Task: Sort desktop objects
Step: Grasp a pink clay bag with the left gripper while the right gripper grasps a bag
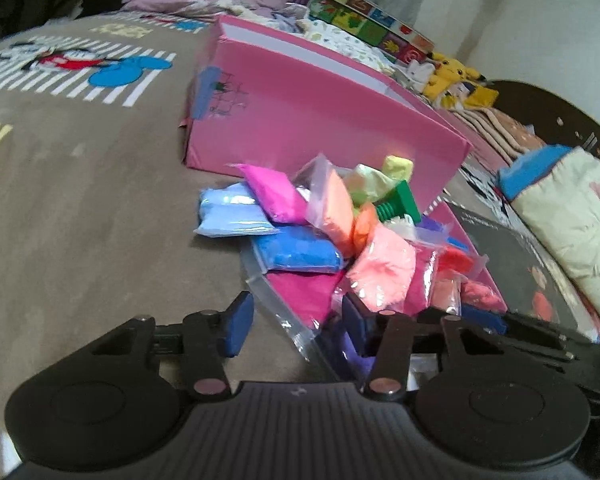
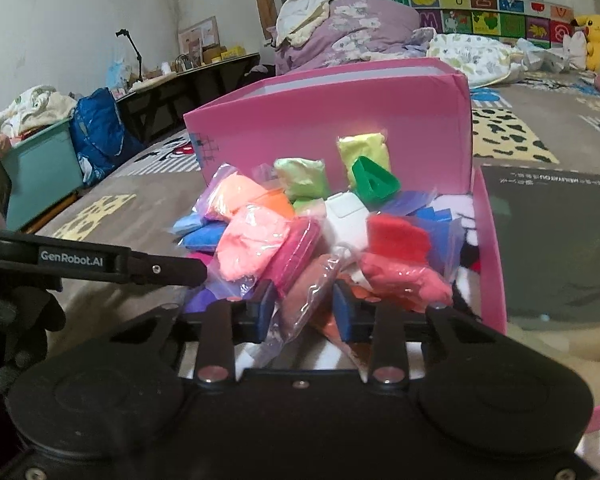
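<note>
A: Start with the left wrist view. What's in front?

B: A heap of small clear bags of coloured clay (image 1: 340,232) lies on a brown patterned rug (image 1: 80,200), up against the side of a pink box (image 1: 300,120). A light blue bag (image 1: 230,216) and a magenta bag (image 1: 272,196) sit at the heap's left; a green plastic mould (image 1: 400,204) pokes out near the top.

A: And the left claw?

B: The left claw (image 1: 296,326) has its blue pads apart. A deep pink bag (image 1: 304,292) in clear film lies between them, but the pads are not pressing on it, so it is released.

A: Now the right wrist view.

B: Same heap, seen from the other side, lying in the pink box's low tray (image 2: 490,248) with the upright pink wall behind. A pale yellow bag (image 2: 364,148) leans on that wall, a red bag (image 2: 398,236) and a white plastic piece (image 2: 346,220) sit mid-heap.

A: The right claw?

B: The right claw (image 2: 304,312) is narrowed around a salmon-pink bag (image 2: 306,300); both pads press into its film, so it is clenched on that bag. The left claw's black finger comes in from the left edge, with a gloved hand (image 2: 16,320) below it.
</note>
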`<action>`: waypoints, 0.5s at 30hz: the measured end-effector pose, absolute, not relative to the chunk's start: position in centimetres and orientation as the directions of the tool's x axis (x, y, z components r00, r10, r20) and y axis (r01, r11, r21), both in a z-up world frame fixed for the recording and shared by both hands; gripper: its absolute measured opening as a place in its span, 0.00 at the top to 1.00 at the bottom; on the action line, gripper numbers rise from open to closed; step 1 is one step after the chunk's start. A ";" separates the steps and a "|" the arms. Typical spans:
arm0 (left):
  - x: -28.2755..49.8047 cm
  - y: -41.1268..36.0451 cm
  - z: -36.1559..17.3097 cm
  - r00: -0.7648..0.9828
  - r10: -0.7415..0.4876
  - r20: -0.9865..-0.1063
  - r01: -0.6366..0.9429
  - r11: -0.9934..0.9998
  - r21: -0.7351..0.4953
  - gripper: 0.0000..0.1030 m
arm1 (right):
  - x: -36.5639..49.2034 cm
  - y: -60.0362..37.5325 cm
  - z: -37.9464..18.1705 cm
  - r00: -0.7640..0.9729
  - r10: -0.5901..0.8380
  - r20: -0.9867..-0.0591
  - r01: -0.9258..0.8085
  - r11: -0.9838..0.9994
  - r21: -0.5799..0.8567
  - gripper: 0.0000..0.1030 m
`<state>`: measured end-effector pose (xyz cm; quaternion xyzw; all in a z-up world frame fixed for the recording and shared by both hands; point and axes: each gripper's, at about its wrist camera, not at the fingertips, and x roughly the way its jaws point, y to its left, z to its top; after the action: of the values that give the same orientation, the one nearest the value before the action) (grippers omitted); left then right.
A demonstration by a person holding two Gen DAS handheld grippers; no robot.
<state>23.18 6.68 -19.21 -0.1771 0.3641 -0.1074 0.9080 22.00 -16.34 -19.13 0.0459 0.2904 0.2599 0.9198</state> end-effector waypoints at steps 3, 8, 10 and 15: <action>23.4 6.2 -19.4 0.719 -0.308 -0.623 0.051 0.917 -0.395 0.53 | 22.2 -16.3 -19.2 0.693 0.509 -0.510 -0.447 0.859 0.251 0.70; 23.2 5.5 -19.0 0.740 -0.292 -0.606 0.062 0.927 -0.371 0.80 | 22.1 -16.0 -19.1 0.685 0.525 -0.505 -0.464 0.849 0.252 0.74; 22.8 5.7 -18.4 0.750 -0.298 -0.590 0.075 0.925 -0.371 0.86 | 21.9 -16.2 -19.0 0.682 0.534 -0.501 -0.468 0.844 0.261 0.76; 21.3 6.7 -16.5 0.777 -0.287 -0.560 0.080 0.927 -0.366 0.90 | 21.4 -17.4 -18.2 0.675 0.559 -0.482 -0.465 0.829 0.310 0.78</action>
<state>21.31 6.70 -16.51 -0.1630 0.3187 -0.0988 0.9285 21.44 -17.40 -18.23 0.0810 0.2892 0.2806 0.9116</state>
